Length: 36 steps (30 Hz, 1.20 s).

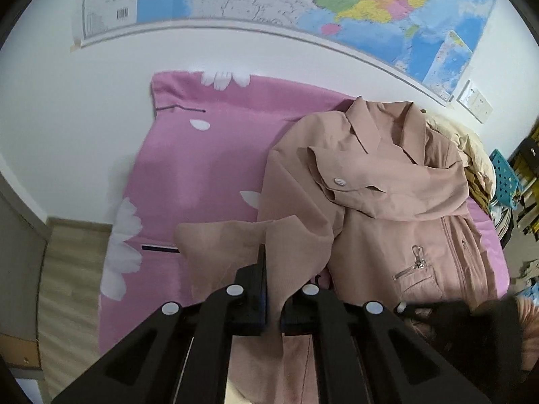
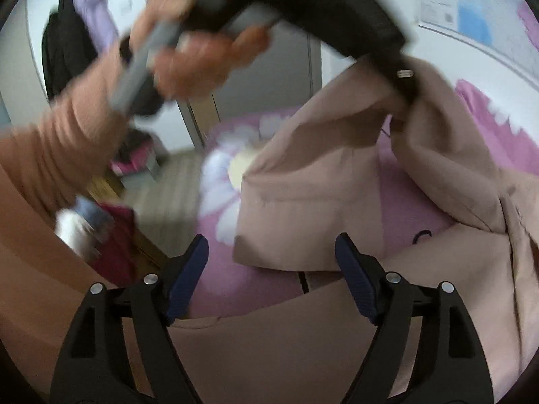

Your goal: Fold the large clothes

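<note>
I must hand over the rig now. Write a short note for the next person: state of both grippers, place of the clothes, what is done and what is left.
Left gripper: shut on a fold of the pink jacket.
Right gripper: open, empty, above the jacket's lower part.
Jacket lies on the pink bedsheet, collar toward the wall, one sleeve across the chest.
Done: that sleeve seems folded in.
Left: probably fold the held part over, then the body.

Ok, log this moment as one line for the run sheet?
stage: mid-fold | left gripper: shut on jacket fabric | right gripper: open, empty, over jacket | surface: pink bedsheet
</note>
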Motion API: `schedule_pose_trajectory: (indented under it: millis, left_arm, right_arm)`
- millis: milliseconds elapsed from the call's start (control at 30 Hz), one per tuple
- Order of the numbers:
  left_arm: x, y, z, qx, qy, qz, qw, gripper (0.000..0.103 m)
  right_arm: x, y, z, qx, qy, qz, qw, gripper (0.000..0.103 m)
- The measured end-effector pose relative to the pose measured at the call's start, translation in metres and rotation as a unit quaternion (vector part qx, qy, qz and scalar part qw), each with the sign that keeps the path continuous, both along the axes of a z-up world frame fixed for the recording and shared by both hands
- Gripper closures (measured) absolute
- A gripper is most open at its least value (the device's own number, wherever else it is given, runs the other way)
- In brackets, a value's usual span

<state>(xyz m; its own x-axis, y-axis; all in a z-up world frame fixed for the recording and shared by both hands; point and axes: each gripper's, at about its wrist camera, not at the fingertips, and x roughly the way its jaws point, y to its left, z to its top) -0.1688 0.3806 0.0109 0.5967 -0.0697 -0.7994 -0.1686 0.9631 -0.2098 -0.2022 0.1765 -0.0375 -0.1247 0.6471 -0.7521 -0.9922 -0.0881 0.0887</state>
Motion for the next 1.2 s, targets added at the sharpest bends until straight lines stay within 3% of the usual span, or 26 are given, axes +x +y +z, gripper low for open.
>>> schedule_pose_trajectory:
  millis: [100, 133, 200, 233, 333, 367, 400, 467, 567, 633, 667, 800, 900, 1033, 1100, 1200]
  left_arm:
    - [0.004, 0.005, -0.007, -0.015, 0.007, 0.01, 0.9998, 0.099]
    - [0.005, 0.006, -0.008, -0.019, 0.007, 0.011, 0.9997, 0.099]
    - [0.003, 0.006, -0.008, -0.027, 0.005, 0.011, 0.9996, 0.099]
    - [0.001, 0.006, -0.005, -0.028, 0.002, 0.011, 0.9996, 0.099]
    - [-0.005, 0.007, 0.012, -0.031, -0.014, 0.011, 0.9994, 0.096]
    - [-0.007, 0.007, 0.022, -0.034, -0.023, 0.008, 0.9991, 0.09]
    - [-0.01, 0.007, 0.032, -0.041, -0.034, 0.002, 0.9986, 0.074]
    - [-0.019, 0.005, 0.063, -0.068, -0.089, -0.017, 0.9936, 0.058]
    - [-0.034, -0.004, 0.105, -0.084, -0.183, -0.041, 0.9786, 0.023]
    - [-0.036, -0.017, 0.118, -0.075, -0.223, -0.05, 0.9707, 0.023]
    - [-0.033, -0.024, 0.12, -0.058, -0.224, -0.049, 0.9716, 0.023]
    - [0.001, -0.059, 0.095, 0.009, -0.181, -0.059, 0.9817, 0.023]
    - [0.041, -0.081, 0.047, 0.048, -0.109, -0.07, 0.9904, 0.023]
    - [0.078, -0.083, -0.009, 0.043, -0.033, -0.079, 0.9954, 0.023]
    - [0.091, -0.082, -0.026, 0.034, -0.01, -0.083, 0.9959, 0.023]
    - [0.105, -0.08, -0.042, 0.003, 0.011, -0.089, 0.996, 0.025]
  right_arm:
    - [-0.008, 0.008, -0.012, -0.022, -0.05, -0.007, 0.998, 0.039]
    - [-0.008, 0.008, -0.011, -0.019, -0.054, -0.007, 0.998, 0.063]
    - [-0.006, 0.008, -0.007, -0.017, -0.062, -0.022, 0.998, 0.096]
    - [0.002, 0.007, -0.002, -0.015, -0.043, -0.031, 0.998, 0.097]
    - [0.041, -0.016, 0.034, 0.031, 0.07, -0.051, 0.996, 0.098]
    - [0.058, -0.03, 0.052, 0.053, 0.104, -0.059, 0.991, 0.098]
    - [0.069, -0.041, 0.066, 0.074, 0.121, -0.065, 0.988, 0.098]
    - [0.107, -0.083, 0.107, 0.131, 0.158, -0.099, 0.974, 0.098]
    - [0.157, -0.151, 0.149, 0.19, 0.174, -0.17, 0.951, 0.098]
    - [0.191, -0.2, 0.16, 0.21, 0.184, -0.232, 0.932, 0.098]
    - [0.208, -0.225, 0.162, 0.214, 0.187, -0.266, 0.921, 0.098]
    - [0.264, -0.309, 0.141, 0.207, 0.212, -0.388, 0.873, 0.098]
    - [0.288, -0.355, 0.097, 0.181, 0.237, -0.467, 0.833, 0.098]
    - [0.297, -0.377, 0.037, 0.15, 0.274, -0.526, 0.791, 0.098]
    - [0.301, -0.387, 0.024, 0.155, 0.289, -0.545, 0.772, 0.098]
    - [0.311, -0.393, 0.021, 0.174, 0.299, -0.548, 0.761, 0.099]
